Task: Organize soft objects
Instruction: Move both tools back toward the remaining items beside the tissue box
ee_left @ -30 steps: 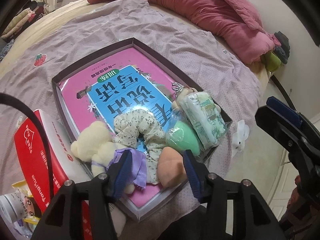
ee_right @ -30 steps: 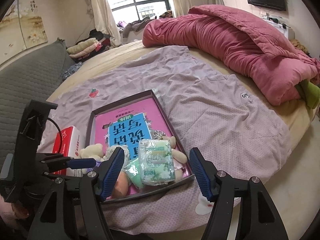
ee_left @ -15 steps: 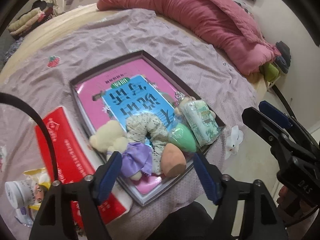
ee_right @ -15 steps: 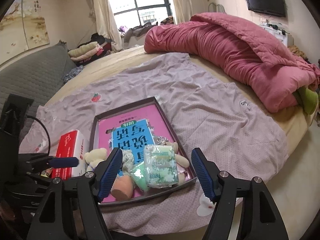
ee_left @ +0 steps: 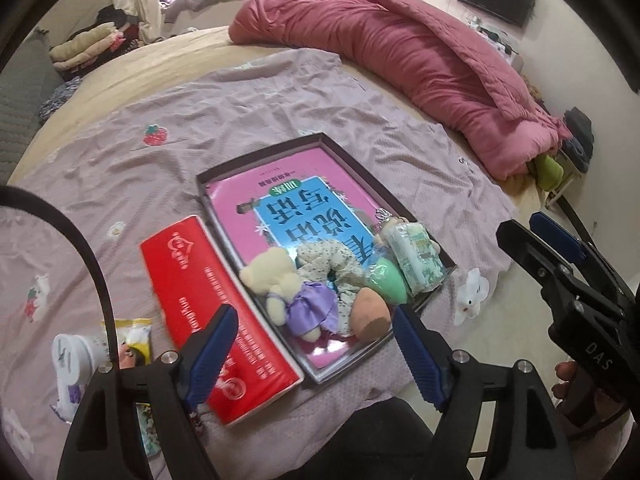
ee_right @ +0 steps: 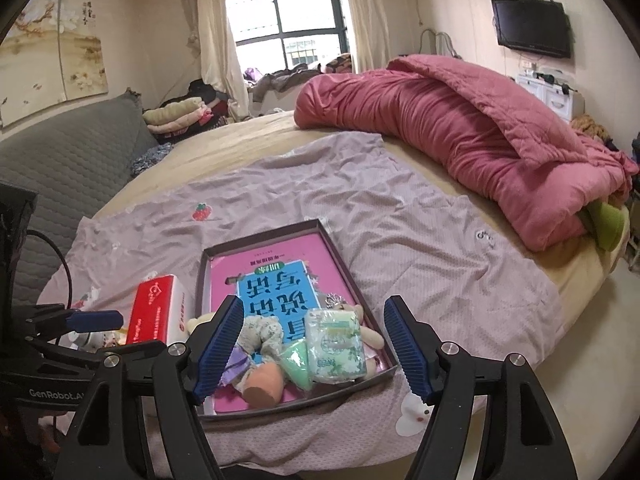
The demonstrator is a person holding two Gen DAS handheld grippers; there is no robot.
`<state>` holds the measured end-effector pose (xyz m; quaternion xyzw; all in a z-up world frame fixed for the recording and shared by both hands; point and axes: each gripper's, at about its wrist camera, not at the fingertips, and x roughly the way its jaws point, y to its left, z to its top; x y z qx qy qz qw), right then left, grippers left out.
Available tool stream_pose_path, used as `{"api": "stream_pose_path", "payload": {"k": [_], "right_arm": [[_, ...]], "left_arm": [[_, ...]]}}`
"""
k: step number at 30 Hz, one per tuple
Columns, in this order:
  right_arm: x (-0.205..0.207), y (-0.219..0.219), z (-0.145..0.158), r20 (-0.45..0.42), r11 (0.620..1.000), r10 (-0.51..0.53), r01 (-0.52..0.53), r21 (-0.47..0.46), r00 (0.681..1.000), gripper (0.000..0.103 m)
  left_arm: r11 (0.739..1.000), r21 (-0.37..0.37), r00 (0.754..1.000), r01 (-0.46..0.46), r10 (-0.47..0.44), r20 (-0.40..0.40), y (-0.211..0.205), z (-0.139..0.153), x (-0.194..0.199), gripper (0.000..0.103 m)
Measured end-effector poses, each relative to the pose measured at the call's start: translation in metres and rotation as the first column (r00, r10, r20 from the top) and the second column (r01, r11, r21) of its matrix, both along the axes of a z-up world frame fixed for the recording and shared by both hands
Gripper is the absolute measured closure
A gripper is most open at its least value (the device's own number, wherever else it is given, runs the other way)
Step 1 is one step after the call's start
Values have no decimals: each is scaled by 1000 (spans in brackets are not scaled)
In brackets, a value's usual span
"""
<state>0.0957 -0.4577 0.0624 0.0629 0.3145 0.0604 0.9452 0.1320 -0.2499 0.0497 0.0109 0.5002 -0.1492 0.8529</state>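
A dark shallow box (ee_left: 264, 151) (ee_right: 256, 241) on the bed holds a pink and blue book. At its near end lie a cream bear in a purple dress (ee_left: 288, 288), a floral scrunchie (ee_left: 332, 260) (ee_right: 262, 330), a peach sponge (ee_left: 370, 314) (ee_right: 264, 380), a green sponge (ee_left: 386, 278) (ee_right: 296, 360) and a tissue pack (ee_left: 416, 258) (ee_right: 336, 344). My left gripper (ee_left: 316, 344) is open and empty, held back above the box's near end. My right gripper (ee_right: 314, 344) is open and empty, also above the near end.
A red tissue box (ee_left: 208, 300) (ee_right: 154, 314) lies left of the dark box. A white cup (ee_left: 70, 364) and a snack packet (ee_left: 134, 340) lie at the near left. A pink quilt (ee_right: 460, 136) is piled at the far right. The bed edge is close.
Both grippers have pulled back and lifted away from the box, so the box and toys look smaller. The left gripper's jaws have opened wider. The objects have not moved.
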Motion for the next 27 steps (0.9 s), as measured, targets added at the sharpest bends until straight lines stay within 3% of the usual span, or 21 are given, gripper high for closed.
{"api": "stream_pose_path", "payload": {"k": [14,27], "right_arm": [[-22,41,48,130,996,63,-53,-78,989,28],[-33,92,73,167,985,151,-135,-107,974,28]], "left_arm": [[998,-20,995,-63,65,79,43,38,-24,24],[990,-39,984,-138,142,112,99,54,-44,23]]}}
